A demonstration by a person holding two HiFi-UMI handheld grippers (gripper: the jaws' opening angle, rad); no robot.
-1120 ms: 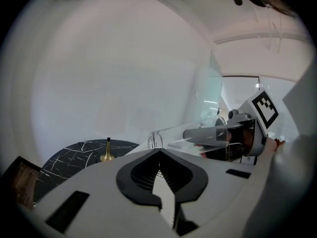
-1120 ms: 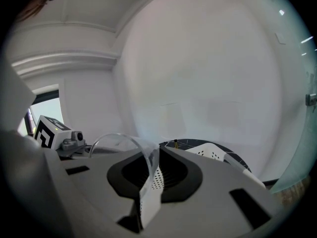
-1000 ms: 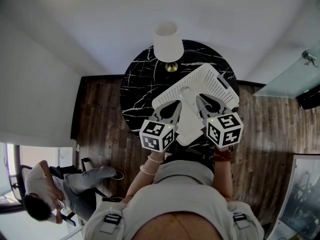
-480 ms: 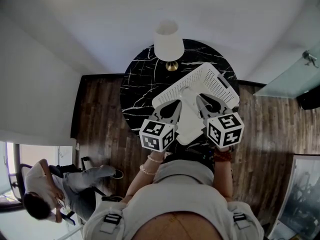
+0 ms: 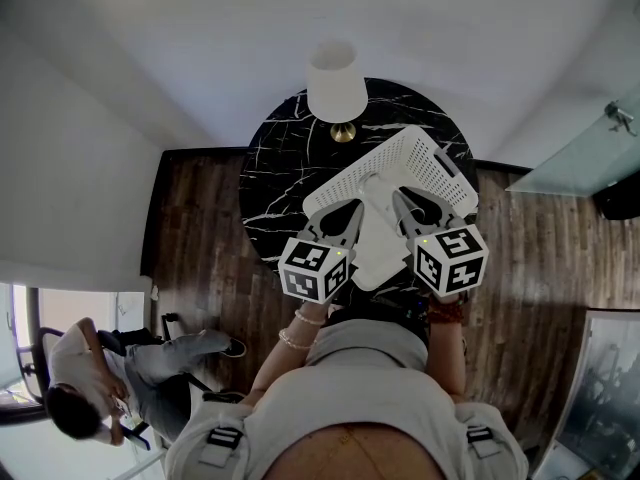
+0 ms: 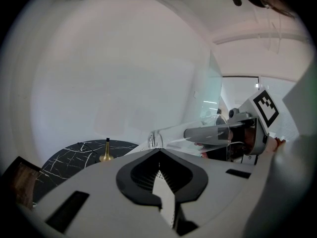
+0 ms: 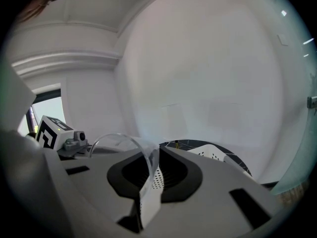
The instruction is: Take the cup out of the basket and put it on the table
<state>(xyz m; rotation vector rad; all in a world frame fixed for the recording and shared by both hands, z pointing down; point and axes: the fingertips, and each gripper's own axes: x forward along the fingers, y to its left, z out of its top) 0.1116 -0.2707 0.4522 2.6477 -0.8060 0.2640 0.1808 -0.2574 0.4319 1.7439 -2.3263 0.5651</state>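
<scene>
— Right tool (image 7: 157,152), state?
— Clamped on the cup (image 7: 148,155). One jaw is inside the rim and the other outside, with the glass wall pinched between them (clear glass, barely readable from the head view).
— Cup orientation?
— On its side. The mouth is toward the right tool and the base points toward the left tool (image 6: 159,151). The left gripper view shows it up in the air with the pale wall behind it. The only contact I can confirm is the right tool's jaws.
— Left tool?
— Jaw tips are pressed together with nothing between them. Only white perforated plastic shows through the gap behind the tips. The cup's base sits just past those tips; I can't tell if it touches.
— Where is all this relative to the basket?
— In the head view both tools are side by side over the near part of the white perforated basket (image 5: 425,163). The basket lies at a diagonal on the right half of the round black marble bench (image 5: 275,168).
— Anything else on the bench?
— A lamp (image 5: 335,83) with a white shade and brass foot stands at the far edge, near the basket's far corner.
— Surroundings?
— A dark wood floor (image 5: 200,228) runs round the bench. A second person (image 5: 90,378) sits on a chair at lower left, well apart from the bench.
</scene>
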